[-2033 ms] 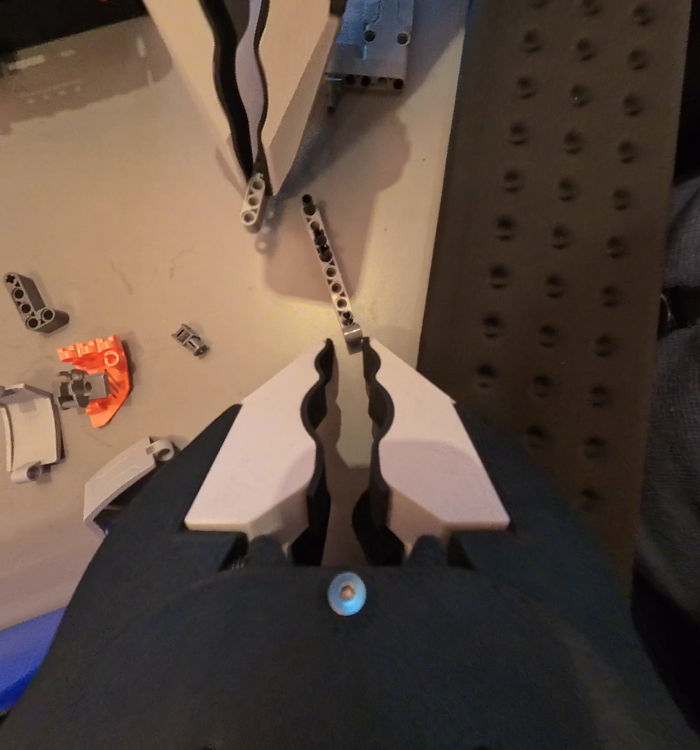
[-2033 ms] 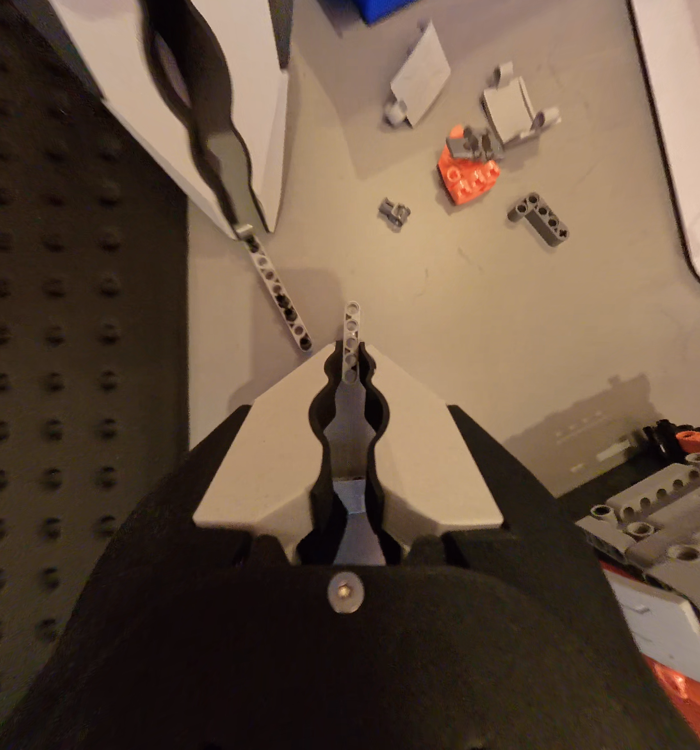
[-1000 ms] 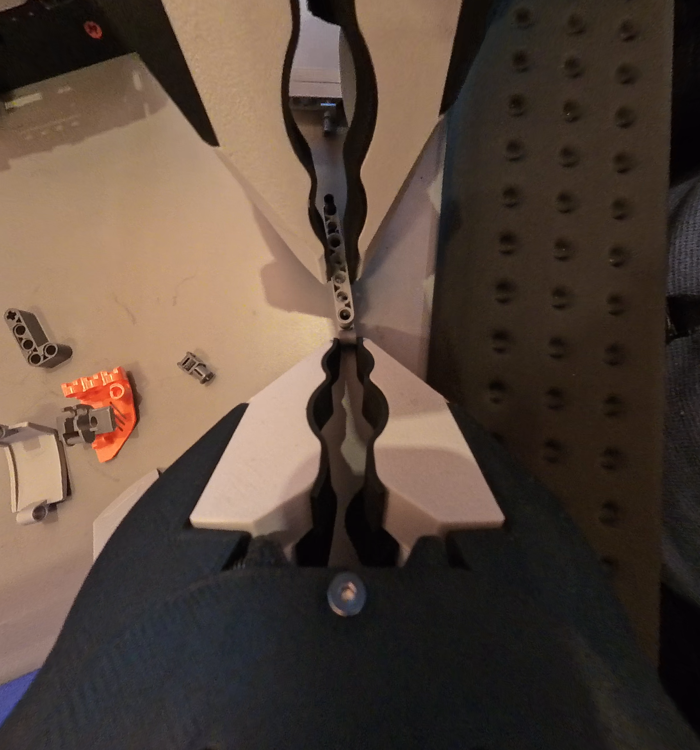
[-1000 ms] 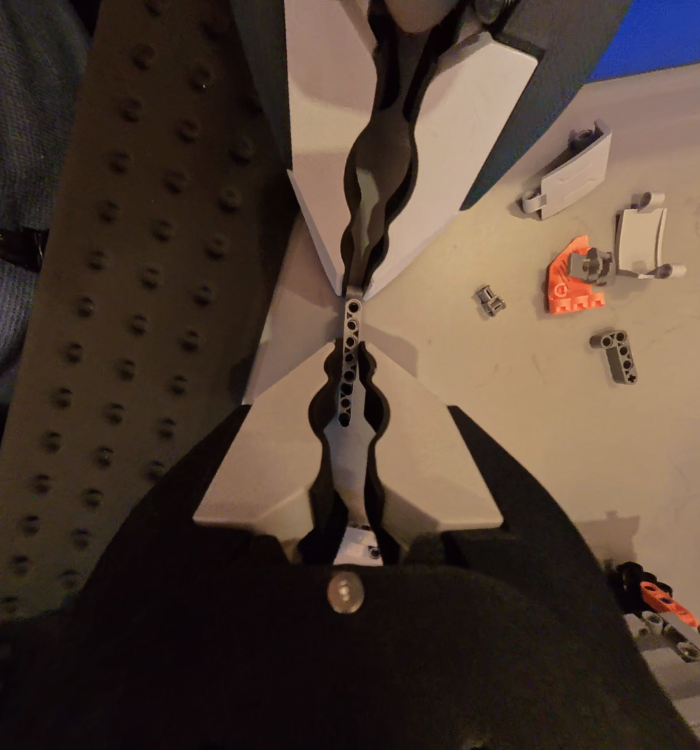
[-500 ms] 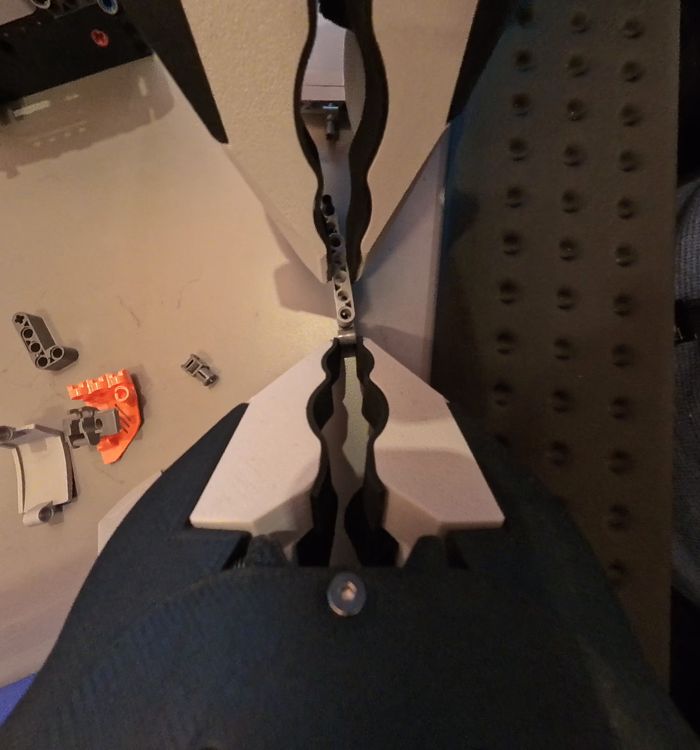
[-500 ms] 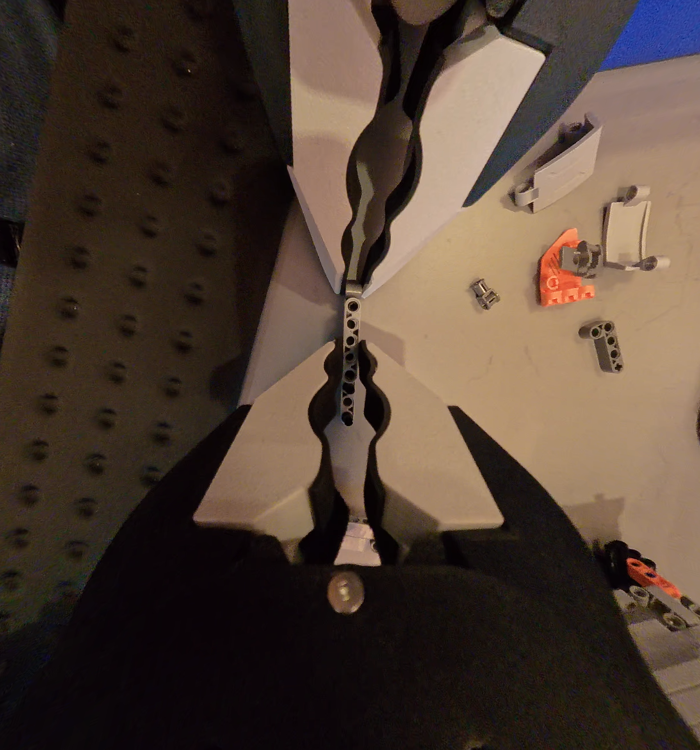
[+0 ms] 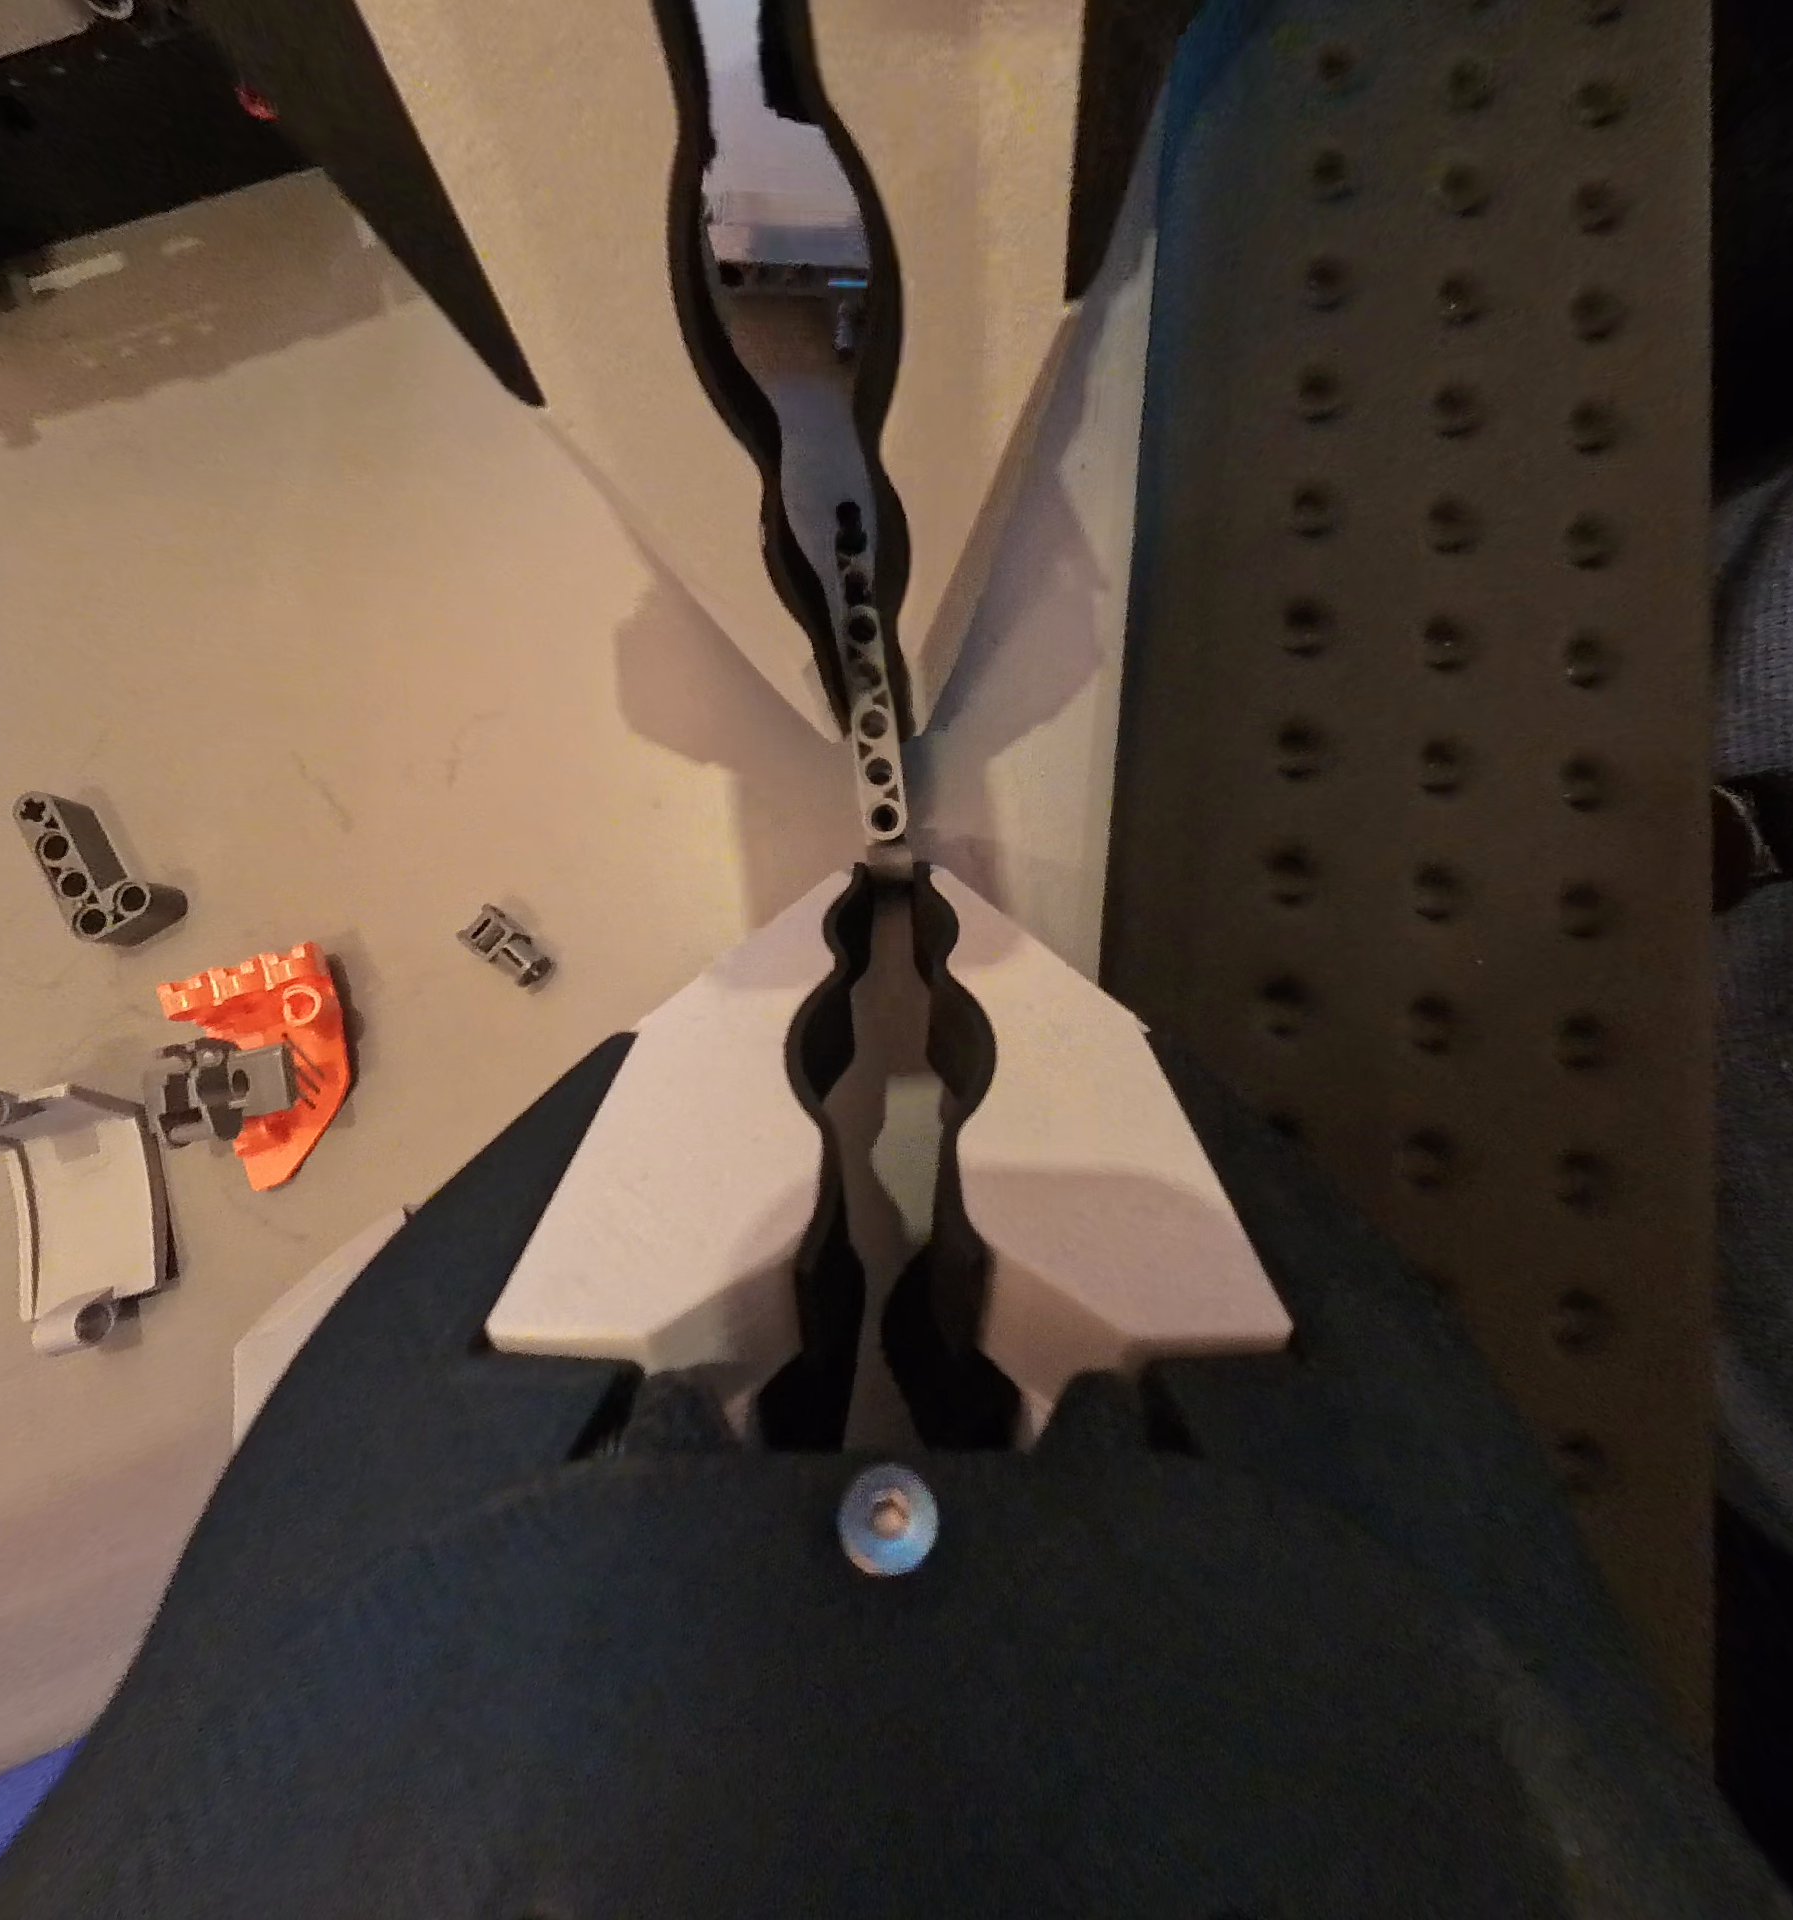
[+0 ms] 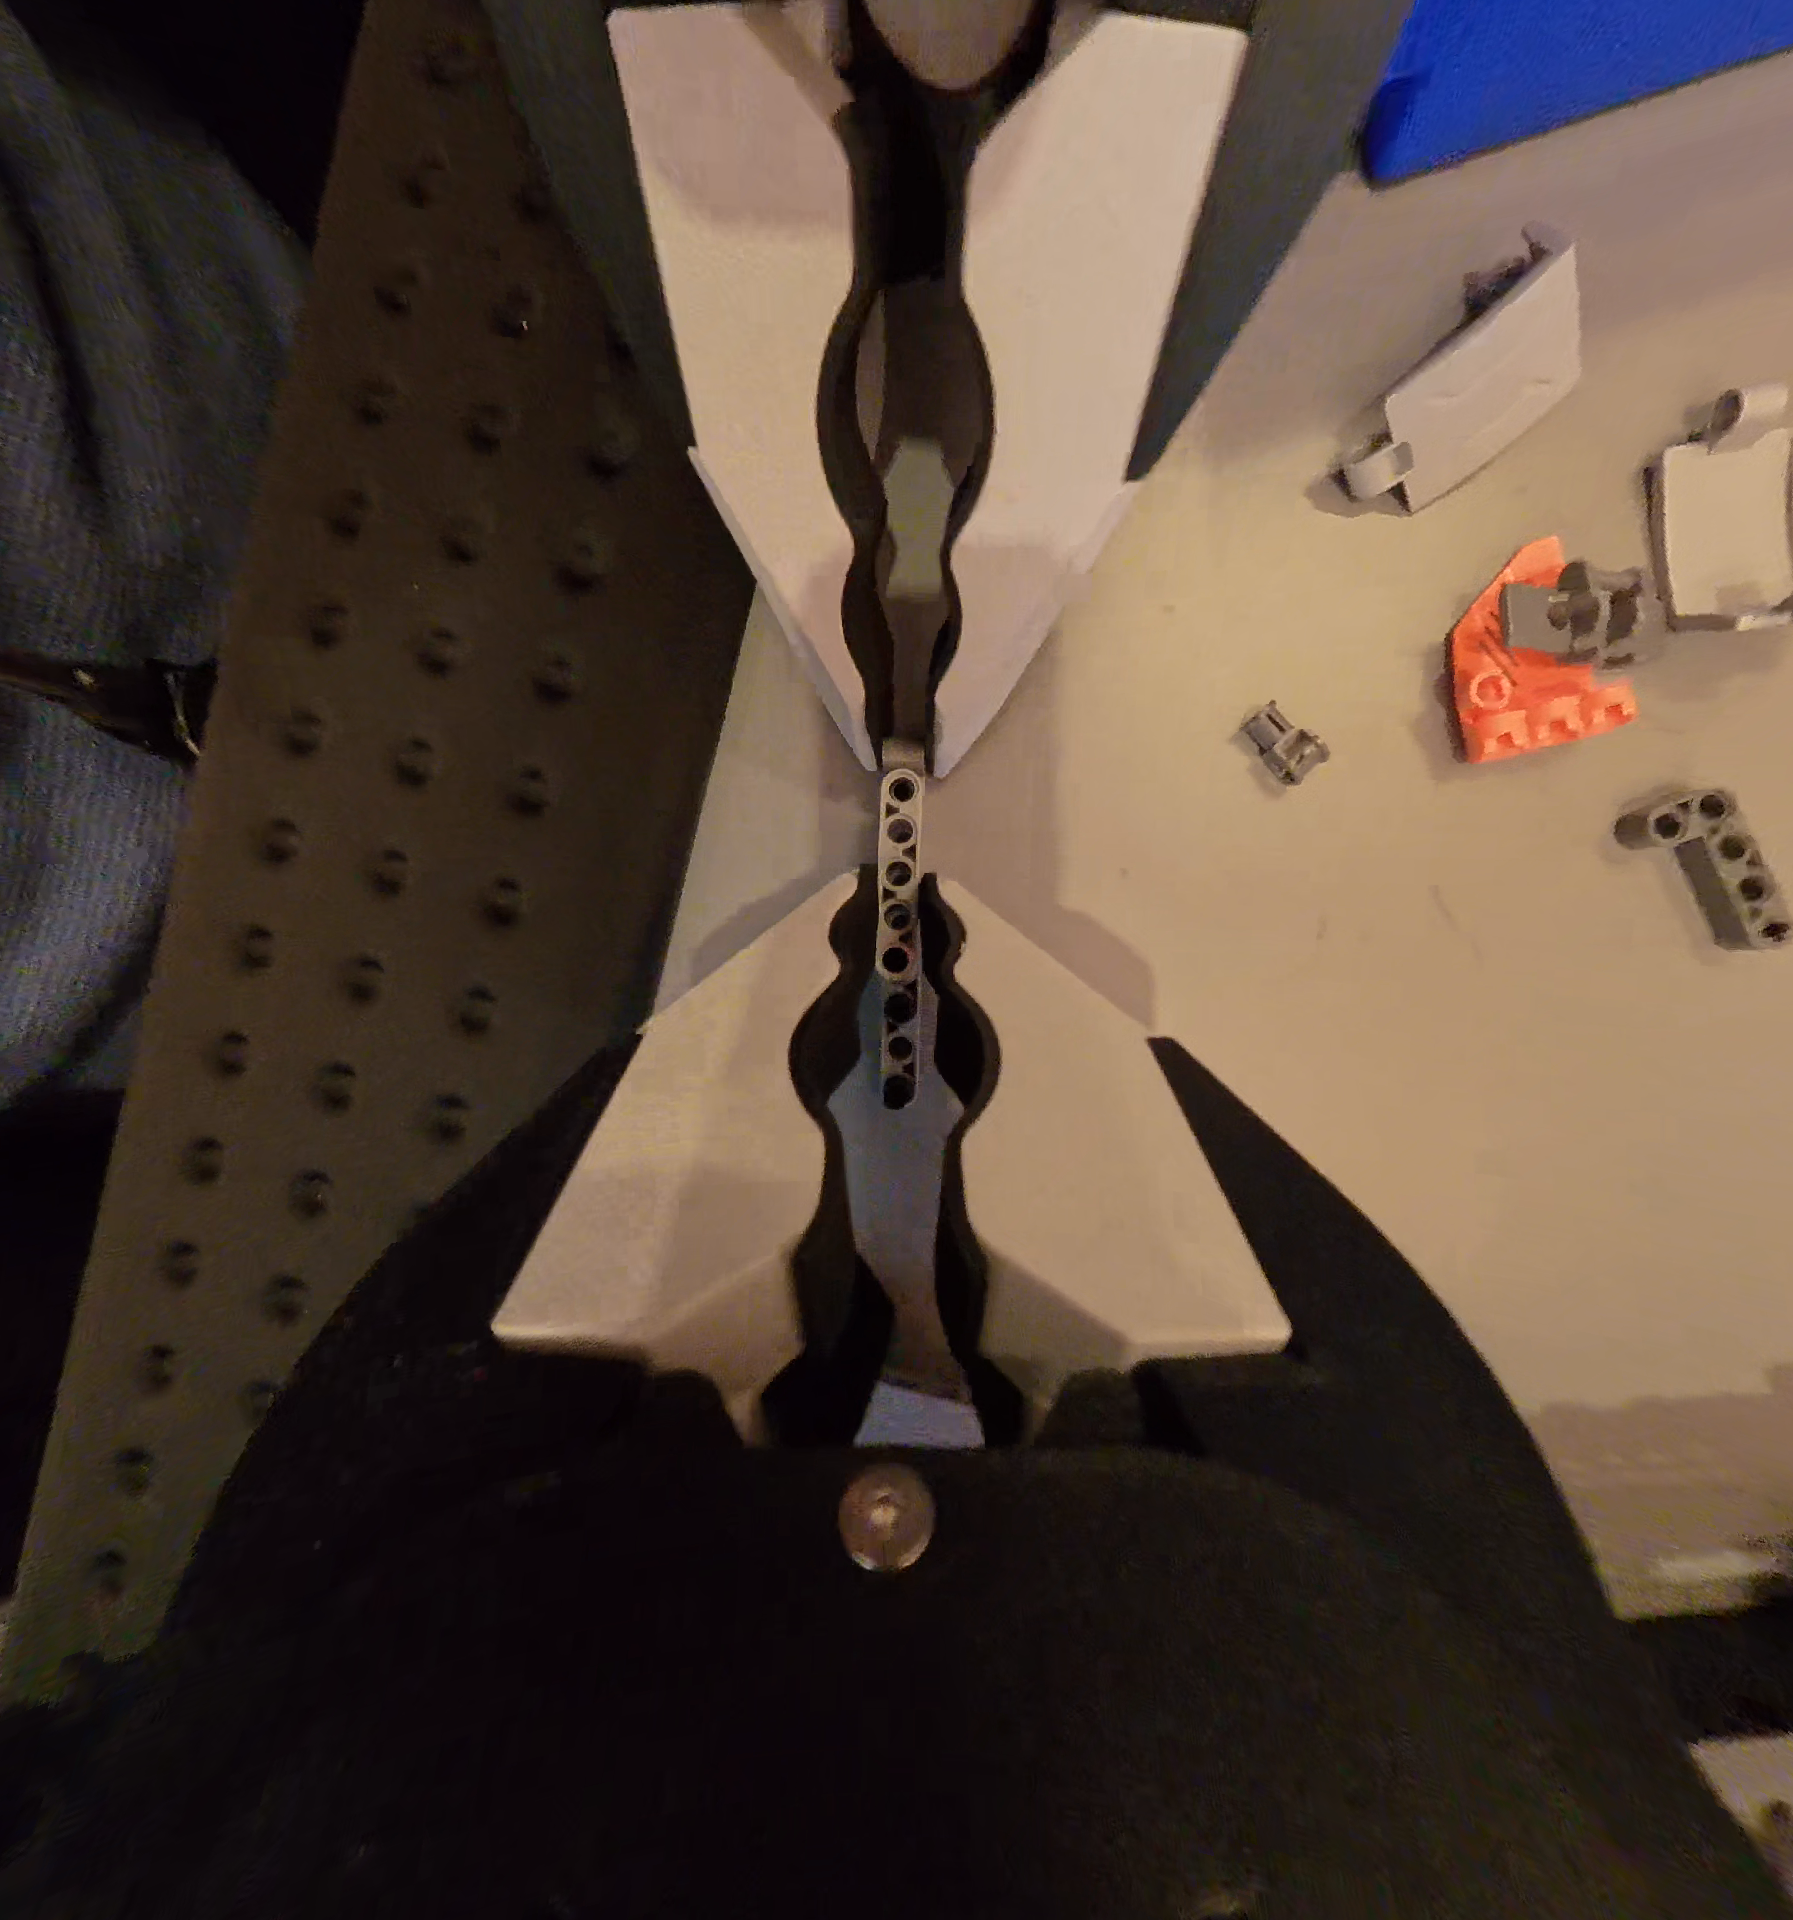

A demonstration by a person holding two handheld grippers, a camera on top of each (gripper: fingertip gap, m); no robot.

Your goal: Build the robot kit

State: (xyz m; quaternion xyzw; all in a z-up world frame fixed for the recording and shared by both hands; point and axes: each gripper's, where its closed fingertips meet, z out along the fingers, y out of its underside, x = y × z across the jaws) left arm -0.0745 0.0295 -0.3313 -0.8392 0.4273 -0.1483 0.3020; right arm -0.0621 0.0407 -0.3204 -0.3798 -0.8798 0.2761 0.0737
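Note:
A grey holed beam (image 7: 879, 774) with black pins spans the gap between my two grippers, which face each other tip to tip above a beige table (image 7: 352, 623). My left gripper (image 7: 890, 878) is shut on the beam's near end, pinching only its tip. My right gripper (image 8: 897, 888) is shut around the other part of the beam (image 8: 900, 831), which runs deep between its fingers. A second, shorter beam may lie against it there; I cannot tell them apart. Each gripper also shows in the other's view: the right (image 7: 871, 727) and the left (image 8: 902, 753).
A black studded strip (image 7: 1443, 727) runs along the table edge by a person's dark clothing (image 7: 1785, 623). Loose parts lie aside: an orange wedge (image 8: 1526, 707), a dark L-beam (image 8: 1713, 862), a small connector (image 8: 1281, 740), light grey panels (image 8: 1744, 530), a blue object (image 8: 1598, 73). Both grippers' tips are close together, under 4 cm apart. Both grippers' tips are roughly 7 cm from the small connector (image 8: 1281, 740). My left wrist view (image 7: 506, 940) looks at it from another angle.
Two seconds ago the right gripper held a short beam apart from the left's long beam. It has swung in line and closed over the long beam. Little has moved in the last half second.

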